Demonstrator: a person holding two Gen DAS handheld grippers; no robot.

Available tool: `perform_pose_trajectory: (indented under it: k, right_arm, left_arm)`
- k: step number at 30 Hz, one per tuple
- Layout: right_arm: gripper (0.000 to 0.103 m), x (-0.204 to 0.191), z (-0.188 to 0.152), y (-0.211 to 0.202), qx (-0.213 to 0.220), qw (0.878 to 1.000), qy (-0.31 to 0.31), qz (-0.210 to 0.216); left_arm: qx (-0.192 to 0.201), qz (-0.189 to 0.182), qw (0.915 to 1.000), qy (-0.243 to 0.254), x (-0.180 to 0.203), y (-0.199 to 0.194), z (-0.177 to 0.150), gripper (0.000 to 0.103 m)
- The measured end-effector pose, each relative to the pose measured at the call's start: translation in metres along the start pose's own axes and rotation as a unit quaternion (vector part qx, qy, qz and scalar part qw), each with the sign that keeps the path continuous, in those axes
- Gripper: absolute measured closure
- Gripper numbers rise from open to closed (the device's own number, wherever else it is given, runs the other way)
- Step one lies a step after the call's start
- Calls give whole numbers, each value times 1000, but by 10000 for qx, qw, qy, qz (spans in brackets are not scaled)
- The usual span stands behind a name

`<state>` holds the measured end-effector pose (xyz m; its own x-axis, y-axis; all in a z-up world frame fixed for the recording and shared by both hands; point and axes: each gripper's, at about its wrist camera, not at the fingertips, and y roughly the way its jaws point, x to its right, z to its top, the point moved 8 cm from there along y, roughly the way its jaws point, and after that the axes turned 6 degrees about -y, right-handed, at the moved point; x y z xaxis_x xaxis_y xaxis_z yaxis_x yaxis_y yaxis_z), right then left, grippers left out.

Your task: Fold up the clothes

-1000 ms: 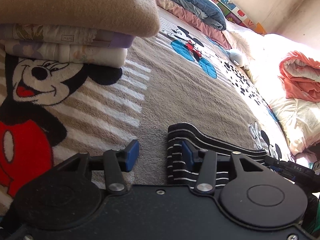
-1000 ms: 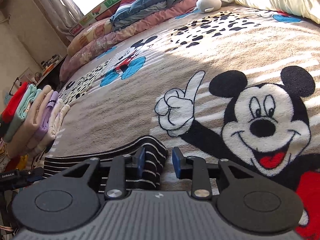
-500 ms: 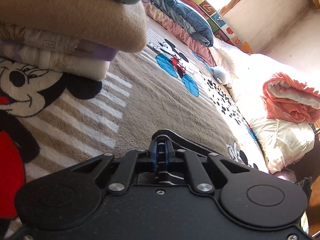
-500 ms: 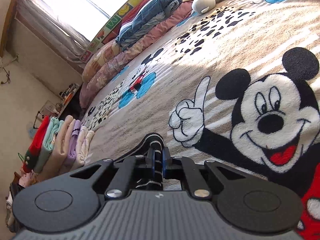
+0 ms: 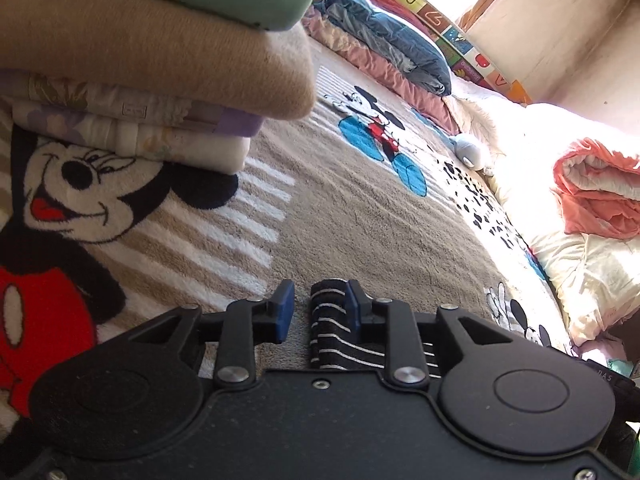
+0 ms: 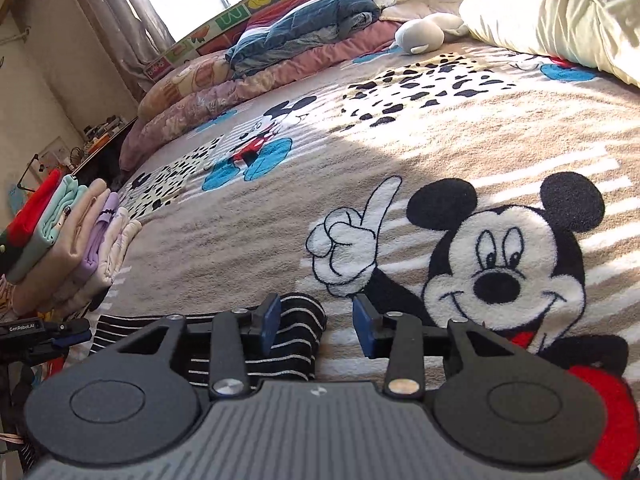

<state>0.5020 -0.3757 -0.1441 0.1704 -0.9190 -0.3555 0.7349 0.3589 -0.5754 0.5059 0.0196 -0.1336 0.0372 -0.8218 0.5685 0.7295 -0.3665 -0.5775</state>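
Each camera sits just behind its own tool, low and close over the beige plush cartoon-mouse blanket (image 5: 360,208) on the bed, looking slightly downward along the fingers. The left view faces across the bed with the stack of folded clothes (image 5: 152,60) looming near at upper left. The right view sees that stack (image 6: 68,240) farther away at its left edge, and both views share the folded blue quilt (image 6: 304,28) and the black white-striped garment (image 6: 292,340).
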Motion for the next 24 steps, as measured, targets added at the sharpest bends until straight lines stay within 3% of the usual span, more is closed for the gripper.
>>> perform_pose_trajectory:
  k: [2, 7, 12, 14, 15, 16, 18, 21, 24]
  right_arm:
    - [62, -11, 2, -15, 76, 9995, -288, 144]
    - [65, -57, -32, -44, -495, 9888, -1114, 860]
    - [65, -81, -60, -70, -654, 9830, -1247, 1174]
    - [67, -92, -74, -75, -759, 9791, -1365, 1301]
    - [67, -95, -83, -74, -862, 9774, -1618, 1055]
    - [67, -90, -95, -70, -1018, 9735, -1979, 527]
    - [67, -72, -115, -65, -1373, 9670, -2143, -101]
    - [67, -54, -121, -84, -1111, 9807, -1605, -92]
    - [67, -47, -119, -111, -622, 9897, -1269, -208]
  left_arm:
    - [20, -189, 9995, 237, 12, -17, -8, 78]
    - [-218, -575, 9959, 659, 40, -47, -54, 78]
    - [-294, -891, 9948, 407, 60, -75, -95, 78]
    - [-332, -762, 9958, 377, 62, -81, -117, 78]
    - [-353, -679, 9964, 369, 62, -84, -128, 77]
    - [-395, -594, 9969, 345, 60, -85, -140, 77]
    - [-512, -571, 9969, 189, 52, -87, -164, 77]
    - [-645, -597, 9960, 140, 45, -88, -192, 77]
    - [-601, -524, 9947, 652, 59, -87, -200, 77]
